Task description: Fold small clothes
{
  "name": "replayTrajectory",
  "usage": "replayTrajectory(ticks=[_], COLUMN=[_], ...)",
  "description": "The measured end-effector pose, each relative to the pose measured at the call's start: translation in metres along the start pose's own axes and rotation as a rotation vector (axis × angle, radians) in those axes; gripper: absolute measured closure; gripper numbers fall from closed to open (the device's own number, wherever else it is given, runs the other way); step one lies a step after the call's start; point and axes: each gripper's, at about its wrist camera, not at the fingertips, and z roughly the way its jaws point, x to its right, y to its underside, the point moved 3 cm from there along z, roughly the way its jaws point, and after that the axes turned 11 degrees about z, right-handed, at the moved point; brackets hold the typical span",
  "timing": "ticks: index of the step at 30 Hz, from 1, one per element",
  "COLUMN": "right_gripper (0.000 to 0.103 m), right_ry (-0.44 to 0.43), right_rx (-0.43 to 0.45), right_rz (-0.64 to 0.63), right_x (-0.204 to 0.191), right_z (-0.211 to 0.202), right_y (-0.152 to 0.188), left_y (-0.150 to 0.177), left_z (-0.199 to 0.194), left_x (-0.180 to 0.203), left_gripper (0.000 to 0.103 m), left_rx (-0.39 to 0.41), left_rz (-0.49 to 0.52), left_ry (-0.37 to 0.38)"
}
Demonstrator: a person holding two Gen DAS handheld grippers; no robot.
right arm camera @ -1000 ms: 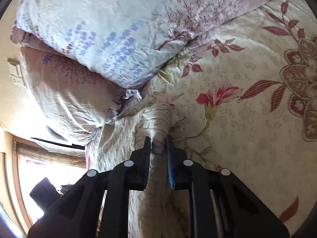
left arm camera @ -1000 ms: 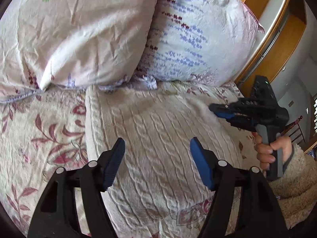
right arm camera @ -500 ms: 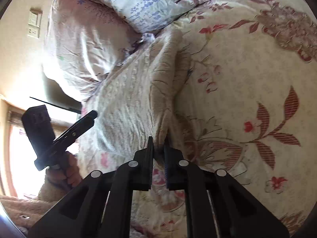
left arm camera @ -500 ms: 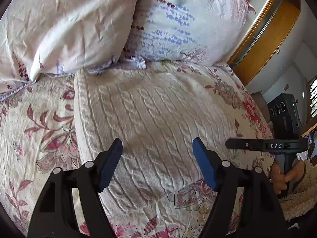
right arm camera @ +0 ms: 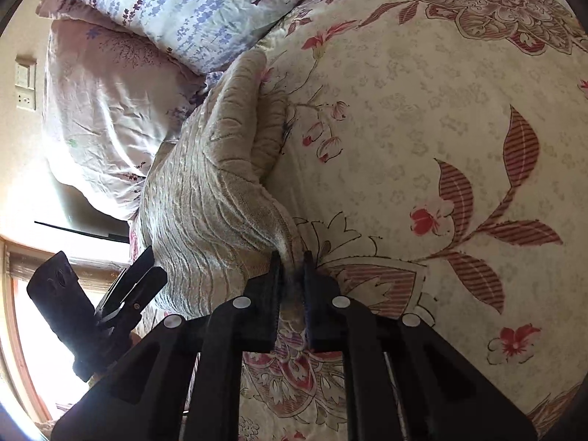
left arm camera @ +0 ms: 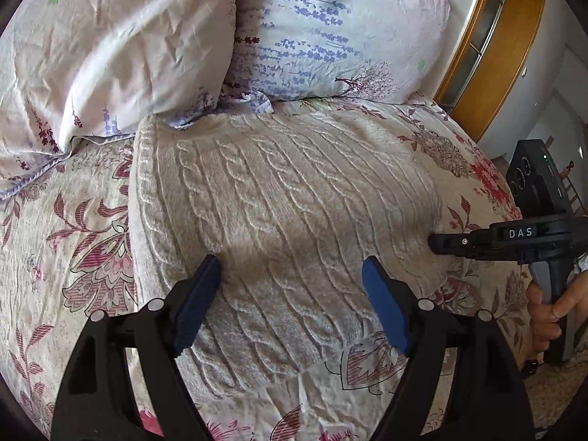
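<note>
- Hovering over the sweater (left arm camera: 279, 220), the left gripper (left arm camera: 290, 305) has its blue pads (left arm camera: 386, 312) wide apart and opening, nothing between them; it tilts down at the knit's near part.
- Sweater lies flat on the floral bedspread (left arm camera: 73, 257), its far edge against two pillows (left arm camera: 147, 36).
- At the right edge, a hand (left arm camera: 547, 312) grips the right gripper's handle, its tip at the sweater's side edge.
- Right view: right gripper (right arm camera: 292, 286) pinches the sweater (right arm camera: 205, 191) edge, jaws nearly together, easing open slightly, fabric between them.
- Left gripper (right arm camera: 136, 283) shows at lower left.
</note>
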Motion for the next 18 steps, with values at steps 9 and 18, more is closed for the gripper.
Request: replayTrajectory(ticks=[9, 18], right_gripper=[0.046, 0.047], right_ry=[0.145, 0.288], right_rx=[0.311, 0.355], right_rz=[-0.378, -0.535], right_x=[-0.062, -0.08], right_z=[-0.057, -0.027], right_y=[0.042, 0.067], left_y=[0.016, 0.064], left_z=[-0.051, -0.062], left_x=[-0.013, -0.025], left_gripper=[0.01, 0.002], left_rx=[0.056, -0.047], left_rz=[-0.164, -0.225], left_ry=[-0.165, -0.307])
